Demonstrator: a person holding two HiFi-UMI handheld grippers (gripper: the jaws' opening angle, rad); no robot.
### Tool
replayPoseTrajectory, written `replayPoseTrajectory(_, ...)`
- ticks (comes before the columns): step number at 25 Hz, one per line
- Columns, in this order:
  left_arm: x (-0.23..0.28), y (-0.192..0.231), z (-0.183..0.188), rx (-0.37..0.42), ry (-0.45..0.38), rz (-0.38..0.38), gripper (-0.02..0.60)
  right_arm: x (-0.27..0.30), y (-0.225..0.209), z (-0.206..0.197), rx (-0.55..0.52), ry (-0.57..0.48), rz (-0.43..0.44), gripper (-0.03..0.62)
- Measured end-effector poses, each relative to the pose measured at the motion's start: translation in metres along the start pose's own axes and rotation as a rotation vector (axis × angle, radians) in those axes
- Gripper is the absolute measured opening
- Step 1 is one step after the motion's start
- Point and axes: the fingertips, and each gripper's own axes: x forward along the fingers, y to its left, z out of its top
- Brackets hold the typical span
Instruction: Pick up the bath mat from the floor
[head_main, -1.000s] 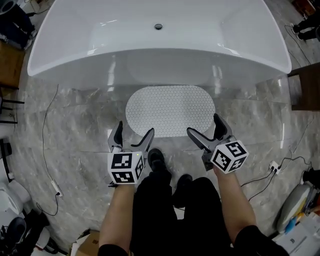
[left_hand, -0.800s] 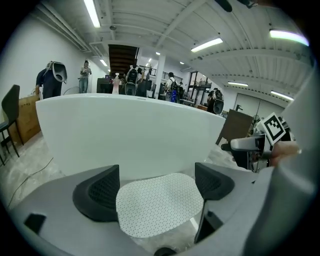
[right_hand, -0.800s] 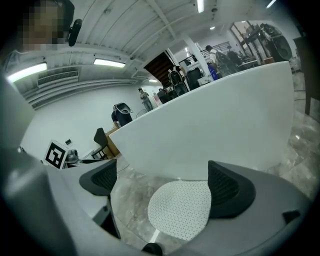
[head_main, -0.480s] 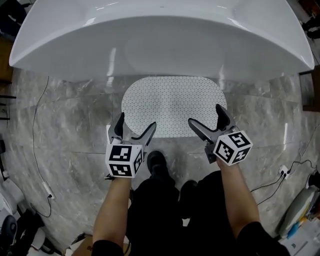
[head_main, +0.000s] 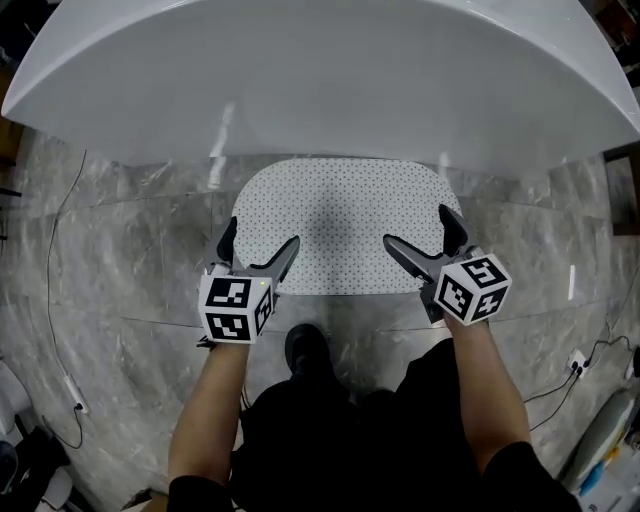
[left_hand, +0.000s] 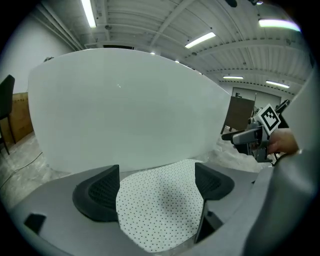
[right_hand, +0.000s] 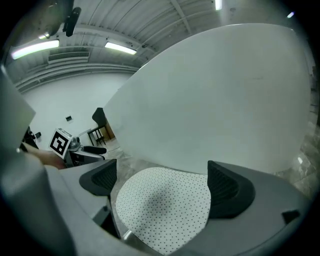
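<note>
A white oval bath mat (head_main: 335, 222) with small dark dots lies flat on the grey marble floor in front of the bathtub. My left gripper (head_main: 256, 248) hovers over the mat's near left edge, jaws open and empty. My right gripper (head_main: 425, 232) hovers over the near right edge, also open and empty. Between the wide-apart fingers in the left gripper view lies the mat (left_hand: 160, 207), and the right gripper (left_hand: 252, 137) shows at the side. The right gripper view shows the mat (right_hand: 162, 207) below its open jaws and the left gripper (right_hand: 75, 150) at the left.
A large white bathtub (head_main: 320, 80) fills the far side, just behind the mat. The person's dark shoe (head_main: 305, 350) stands on the marble floor (head_main: 110, 260) just short of the mat. Cables (head_main: 55, 300) trail at the left and lower right.
The view and both grippers have moved forward toward the tub; the grippers now hang over the mat's near edge instead of short of it. Both stay open.
</note>
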Motion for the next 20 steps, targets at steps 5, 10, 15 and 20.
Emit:
replayPoseTrajectory(5,0.005,-0.003,-0.016,0.001,0.016,-0.01,0.489,-0.012,-0.018,0.003,-0.05,-0.006,-0.041,0.563)
replayPoseTrajectory(10,0.01,0.0,-0.027,-0.012,0.028,-0.013,0.489,-0.013,-0.031,-0.017,-0.017,0.029,-0.052,0.563)
replayPoseTrajectory(15,0.023,-0.004,-0.037,-0.016,0.051,-0.028,0.489,-0.021,-0.047,-0.017,0.001,0.026,-0.08,0.563)
replayPoseTrajectory(20,0.049,-0.002,-0.062,0.01,0.116,-0.034,0.489,-0.005,-0.07,-0.045,-0.055,0.138,-0.101,0.563)
